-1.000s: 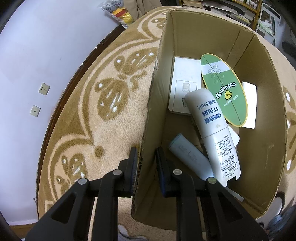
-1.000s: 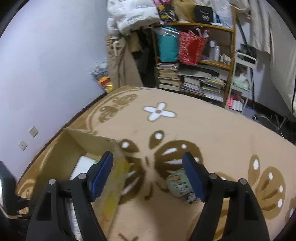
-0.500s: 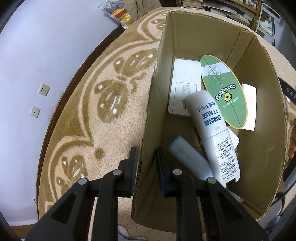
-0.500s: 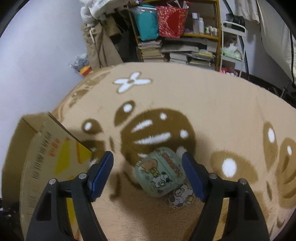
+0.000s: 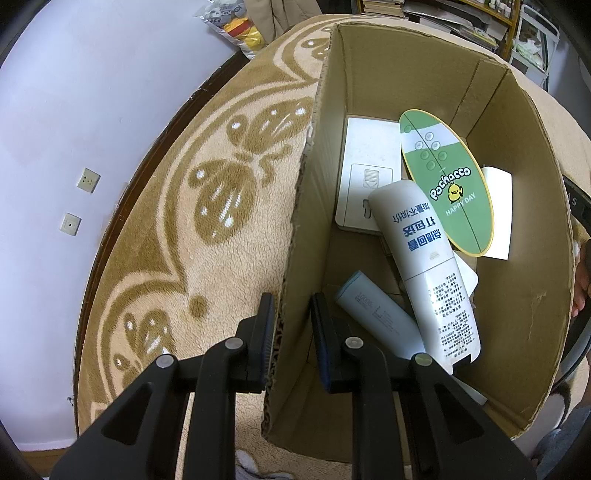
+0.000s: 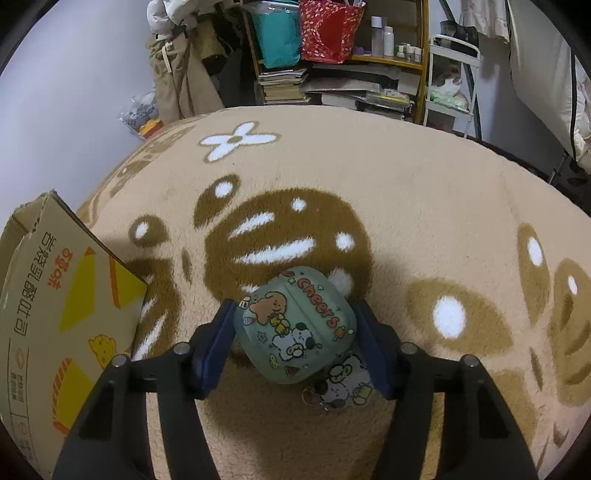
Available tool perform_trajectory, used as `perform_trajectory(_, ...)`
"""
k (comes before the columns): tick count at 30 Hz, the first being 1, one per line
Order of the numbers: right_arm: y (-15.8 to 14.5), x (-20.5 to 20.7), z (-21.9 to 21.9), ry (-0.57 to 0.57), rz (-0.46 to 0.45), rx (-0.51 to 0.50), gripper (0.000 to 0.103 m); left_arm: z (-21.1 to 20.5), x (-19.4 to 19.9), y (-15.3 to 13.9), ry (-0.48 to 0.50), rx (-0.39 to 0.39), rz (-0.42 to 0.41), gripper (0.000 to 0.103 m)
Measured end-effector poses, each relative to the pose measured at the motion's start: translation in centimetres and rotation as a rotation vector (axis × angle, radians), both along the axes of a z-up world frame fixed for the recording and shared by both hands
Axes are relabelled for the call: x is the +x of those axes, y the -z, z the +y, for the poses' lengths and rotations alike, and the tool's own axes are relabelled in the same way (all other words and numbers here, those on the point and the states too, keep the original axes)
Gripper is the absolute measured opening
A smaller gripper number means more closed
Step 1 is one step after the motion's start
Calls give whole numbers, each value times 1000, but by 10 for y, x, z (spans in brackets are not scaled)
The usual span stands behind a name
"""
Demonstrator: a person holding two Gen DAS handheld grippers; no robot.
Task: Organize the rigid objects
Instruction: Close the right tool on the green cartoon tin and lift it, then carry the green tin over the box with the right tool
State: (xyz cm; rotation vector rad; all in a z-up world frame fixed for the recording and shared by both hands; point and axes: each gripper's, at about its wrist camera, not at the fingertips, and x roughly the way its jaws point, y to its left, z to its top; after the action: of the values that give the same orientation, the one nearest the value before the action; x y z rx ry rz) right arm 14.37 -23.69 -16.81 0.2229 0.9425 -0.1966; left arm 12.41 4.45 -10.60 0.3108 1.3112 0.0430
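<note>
An open cardboard box stands on the rug. Inside lie a white tube with blue print, a pale blue power bank, a green oval Pochacco card and a flat white box. My left gripper is shut on the box's near left wall, one finger outside and one inside. In the right wrist view, a mint-green cartoon case with a keychain charm lies on the rug. My right gripper is open, with a finger on either side of the case.
The box's printed outer side stands left of the case. Cluttered shelves with books and bags line the far edge of the rug. A toy bag sits by the wall. A person's hand shows at the box's right rim.
My right gripper has swung away from the box and come down over the green case, which now sits between its fingers. The left gripper has kept its hold on the box wall.
</note>
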Motion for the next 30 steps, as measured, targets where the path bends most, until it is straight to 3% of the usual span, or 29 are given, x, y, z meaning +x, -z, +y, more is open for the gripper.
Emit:
perform_trajectory(6,-18,-10,4,9,-39,31,67,-1,-1,0,3,2,-2,19)
perform_trajectory(17,-67,-32,35,-61,-122,1,67,-1,-1,0,1,0,-5,19)
perform_trajectory(30,-139,-55,56,-102,-309,-7,67,3,-1,-3,-2,-6,-6,19)
